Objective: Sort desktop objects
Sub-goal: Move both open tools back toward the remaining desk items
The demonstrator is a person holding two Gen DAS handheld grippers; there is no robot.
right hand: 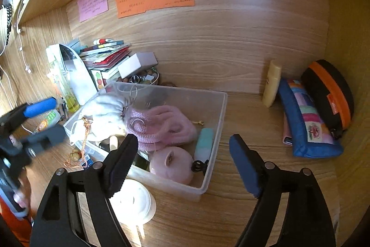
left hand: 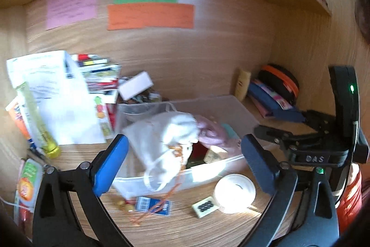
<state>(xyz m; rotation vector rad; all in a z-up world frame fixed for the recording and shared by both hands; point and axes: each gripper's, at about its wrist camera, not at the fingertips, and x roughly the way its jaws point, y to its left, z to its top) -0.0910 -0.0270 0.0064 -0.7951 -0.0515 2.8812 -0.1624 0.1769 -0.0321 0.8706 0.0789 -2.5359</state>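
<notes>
Your left claw (left hand: 185, 168) gapes wide, nothing gripped; the white drawstring pouch (left hand: 166, 142) lies draped over the near rim of the clear bin (right hand: 215, 131) on the desk (right hand: 242, 212). Your right claw (right hand: 182, 163) is open and empty too, above the bin's right corner. A tape roll (left hand: 234, 192) sits just outside the bin.
</notes>
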